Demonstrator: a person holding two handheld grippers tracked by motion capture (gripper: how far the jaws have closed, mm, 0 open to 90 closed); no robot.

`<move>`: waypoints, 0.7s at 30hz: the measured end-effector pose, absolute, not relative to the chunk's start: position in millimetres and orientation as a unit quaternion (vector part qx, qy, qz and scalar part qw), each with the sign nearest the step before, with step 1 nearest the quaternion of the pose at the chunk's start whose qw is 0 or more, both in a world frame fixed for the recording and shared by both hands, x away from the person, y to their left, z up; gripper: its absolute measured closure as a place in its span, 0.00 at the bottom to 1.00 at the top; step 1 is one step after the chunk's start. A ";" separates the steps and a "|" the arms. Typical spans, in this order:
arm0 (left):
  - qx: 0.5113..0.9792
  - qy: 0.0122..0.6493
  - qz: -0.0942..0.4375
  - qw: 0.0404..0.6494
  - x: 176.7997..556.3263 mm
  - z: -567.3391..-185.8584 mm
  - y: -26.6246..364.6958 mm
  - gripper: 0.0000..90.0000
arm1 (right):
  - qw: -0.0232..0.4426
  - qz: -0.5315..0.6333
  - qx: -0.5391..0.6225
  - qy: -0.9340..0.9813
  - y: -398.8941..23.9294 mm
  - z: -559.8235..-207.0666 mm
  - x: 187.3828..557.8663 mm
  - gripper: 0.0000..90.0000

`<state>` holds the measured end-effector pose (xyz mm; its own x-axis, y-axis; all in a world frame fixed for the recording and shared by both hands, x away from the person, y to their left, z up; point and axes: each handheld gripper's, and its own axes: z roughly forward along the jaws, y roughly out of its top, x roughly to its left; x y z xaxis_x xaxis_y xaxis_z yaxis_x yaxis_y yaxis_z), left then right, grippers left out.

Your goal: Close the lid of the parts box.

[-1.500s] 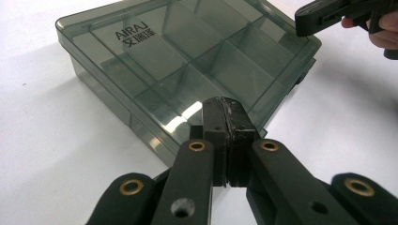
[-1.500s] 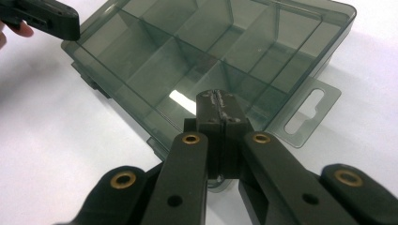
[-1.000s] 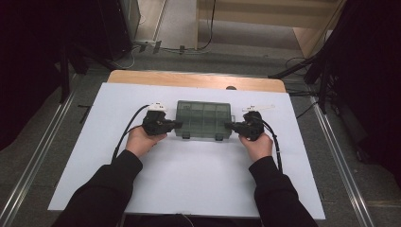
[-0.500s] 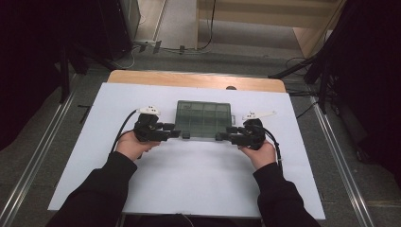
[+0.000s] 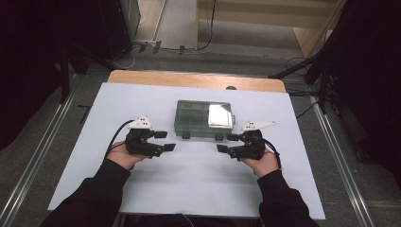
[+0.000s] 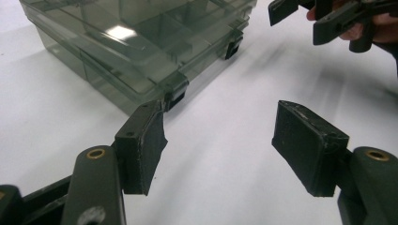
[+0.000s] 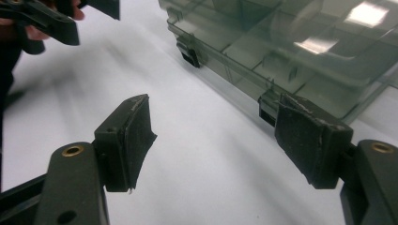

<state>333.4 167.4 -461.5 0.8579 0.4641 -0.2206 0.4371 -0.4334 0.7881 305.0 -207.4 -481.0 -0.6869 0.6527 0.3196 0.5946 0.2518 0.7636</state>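
Note:
A clear grey compartment box [image 5: 203, 119] with its lid down lies on the white sheet, two dark latches on its near side. My left gripper [image 5: 165, 141] hovers just off the box's near left corner, with nothing between its fingers. My right gripper [image 5: 226, 143] mirrors it at the near right corner, also empty. Both sets of jaws have just been opening and stand wide. In the left gripper view my left gripper [image 6: 218, 140] points past a latch [image 6: 174, 96]. In the right gripper view my right gripper [image 7: 213, 131] has a latch [image 7: 266, 105] beside its right pad.
The white sheet [image 5: 189, 184] covers a table whose wooden edge [image 5: 189, 79] shows at the far side. Metal rails [image 5: 38, 156] run along the floor on both sides. Cables [image 5: 302, 111] lie on the floor at the right, and dark stands flank the table.
Both grippers have drawn back from the box's near side toward the person. Their jaws went from shut to wide open. The box has stayed in place.

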 end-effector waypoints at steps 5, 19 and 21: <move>0.851 0.260 0.019 0.456 324.2 -464.9 173.6 0.37 | 0.029 0.464 0.390 0.795 -207.5 -484.7 298.0 0.29; 0.850 0.260 0.028 0.457 300.9 -471.1 196.4 0.37 | 0.031 0.453 0.395 0.799 -213.8 -492.8 273.9 0.26; 0.853 0.260 0.030 0.452 299.1 -472.6 199.9 0.37 | 0.032 0.453 0.393 0.800 -215.0 -493.5 270.6 0.26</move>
<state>299.1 199.9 -472.6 0.8630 0.4702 -0.1847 0.4169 -0.4563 0.7861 270.6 -215.0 -493.5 -0.6897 0.6571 0.3042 0.5993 0.2822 0.7492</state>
